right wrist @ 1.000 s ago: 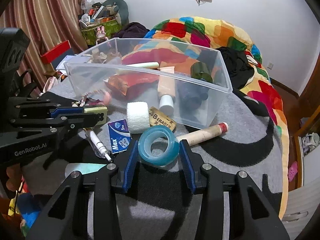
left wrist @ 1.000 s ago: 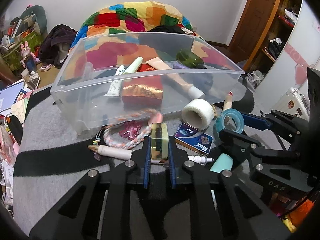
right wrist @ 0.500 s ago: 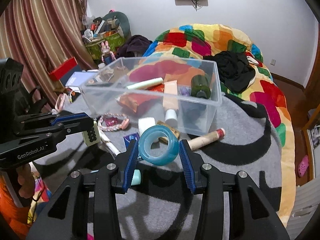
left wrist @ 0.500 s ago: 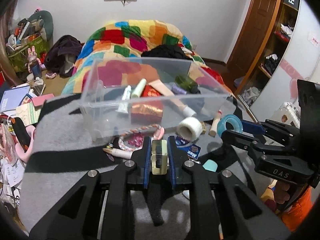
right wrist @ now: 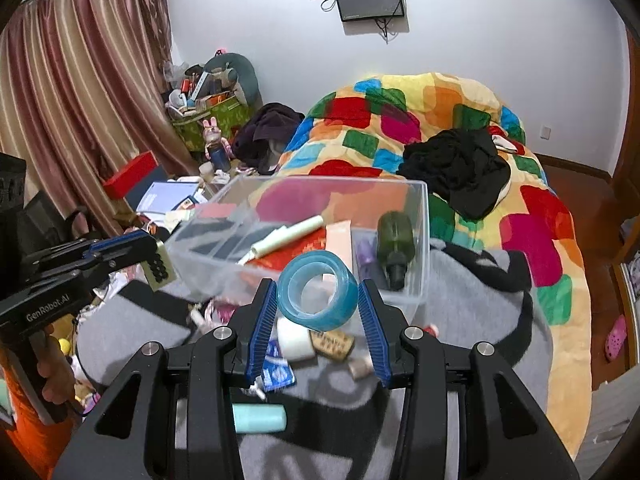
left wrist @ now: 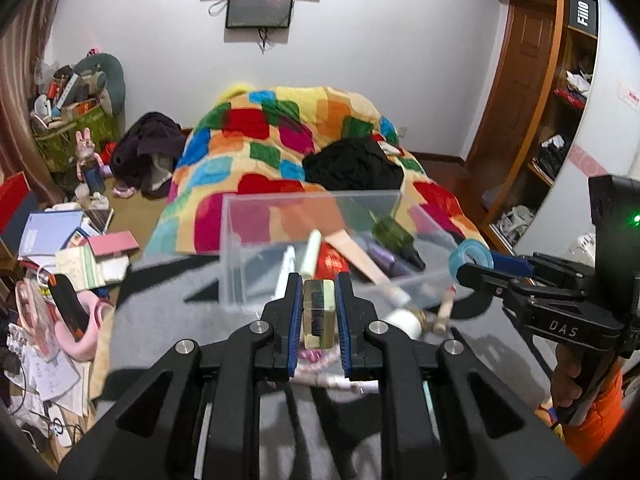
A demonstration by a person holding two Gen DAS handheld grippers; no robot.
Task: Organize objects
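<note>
My left gripper is shut on a small yellow-green block with a black grid face, held up in front of the clear plastic bin. It also shows in the right wrist view. My right gripper is shut on a blue tape roll, held above the table near the bin's front wall. The roll also shows in the left wrist view. The bin holds a green bottle, tubes and a red packet.
On the grey cloth lie a white tape roll, a blue Max box, a mint tube, a labelled wooden tag and a braided ring. A colourful quilt lies beyond; floor clutter is to the left.
Both grippers have risen with their loads and now stand well above the table. The bin and loose items look farther away and lower in both views.
</note>
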